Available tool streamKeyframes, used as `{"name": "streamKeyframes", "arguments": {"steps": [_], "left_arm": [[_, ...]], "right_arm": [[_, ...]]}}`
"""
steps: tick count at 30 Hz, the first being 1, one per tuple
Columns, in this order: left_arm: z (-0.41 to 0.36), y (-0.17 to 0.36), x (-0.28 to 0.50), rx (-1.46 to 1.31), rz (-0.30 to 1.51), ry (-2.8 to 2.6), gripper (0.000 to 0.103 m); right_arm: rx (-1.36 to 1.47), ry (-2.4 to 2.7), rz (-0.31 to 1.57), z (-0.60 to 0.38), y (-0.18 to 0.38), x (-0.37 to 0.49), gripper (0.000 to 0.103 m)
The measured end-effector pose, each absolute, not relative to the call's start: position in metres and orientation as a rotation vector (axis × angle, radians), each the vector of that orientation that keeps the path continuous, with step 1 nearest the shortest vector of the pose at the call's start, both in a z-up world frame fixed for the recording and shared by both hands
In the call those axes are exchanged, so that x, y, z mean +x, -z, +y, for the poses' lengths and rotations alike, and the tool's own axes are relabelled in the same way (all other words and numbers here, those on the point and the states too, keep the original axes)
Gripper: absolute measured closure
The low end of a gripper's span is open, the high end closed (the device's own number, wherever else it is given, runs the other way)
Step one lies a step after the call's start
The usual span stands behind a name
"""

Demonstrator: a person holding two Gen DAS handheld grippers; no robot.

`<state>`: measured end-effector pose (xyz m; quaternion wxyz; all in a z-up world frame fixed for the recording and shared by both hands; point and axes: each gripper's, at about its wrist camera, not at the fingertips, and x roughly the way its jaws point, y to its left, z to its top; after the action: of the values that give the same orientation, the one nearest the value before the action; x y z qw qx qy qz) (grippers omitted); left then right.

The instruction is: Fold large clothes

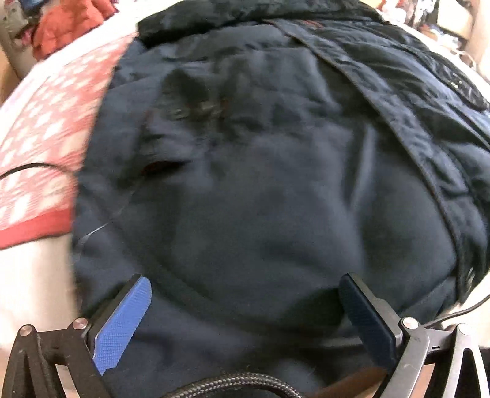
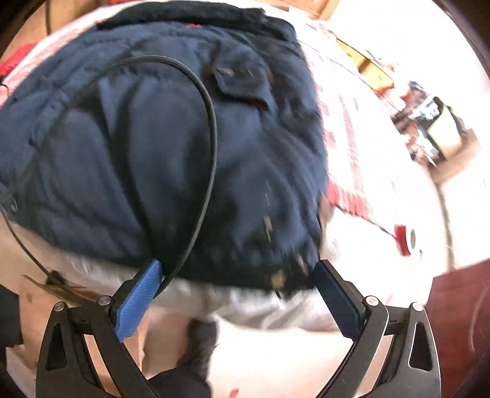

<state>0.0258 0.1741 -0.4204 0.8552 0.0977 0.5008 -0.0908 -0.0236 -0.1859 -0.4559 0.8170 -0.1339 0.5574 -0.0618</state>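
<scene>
So the jacket is a big navy padded thing spread on the bed, on the red-and-white patterned cover, and it lies straight ahead of both tools. Its long axis looks like it runs away from the person, with the black collar at the far end and the hem nearest, though everything's motion-blurred so take that loosely. The left hand-held gripper is right over the jacket's body, fingers spread wide with navy cloth showing between them, nothing pinched as far as I can tell. The right hand-held gripper sits just at the hem, also wide apart, with a black cable looping across the jacket in front of it. My guess is the right one is nearer to a usable edge, since the hem is practically between its fingers, while the left only has flat fabric under it. A pocket flap sits further up the jacket, beyond the hem.
</scene>
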Motion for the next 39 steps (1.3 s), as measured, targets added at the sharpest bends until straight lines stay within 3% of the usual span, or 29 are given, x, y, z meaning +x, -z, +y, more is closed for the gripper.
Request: {"name": "streamKeyframes", "arguments": {"steps": [6, 15, 24, 39], "left_arm": [[0.226, 0.381, -0.020, 0.117, 1.027, -0.017, 0.002], [0.276, 0.310, -0.090, 0.043, 1.039, -0.221, 0.002], [0.273, 0.312, -0.089, 0.016, 1.027, -0.203, 0.002], [0.272, 0.420, -0.032, 0.123, 1.108, -0.256, 0.002]], "right_arm": [[-0.281, 0.093, 1.114, -0.196, 0.415, -0.056, 0.002], [-0.347, 0.261, 1.050, -0.279, 0.297, -0.150, 0.002], [-0.264, 0.650, 0.999, -0.383, 0.218, -0.206, 0.002], [-0.117, 0.385, 1.061, -0.271, 0.317, -0.149, 0.002]]}}
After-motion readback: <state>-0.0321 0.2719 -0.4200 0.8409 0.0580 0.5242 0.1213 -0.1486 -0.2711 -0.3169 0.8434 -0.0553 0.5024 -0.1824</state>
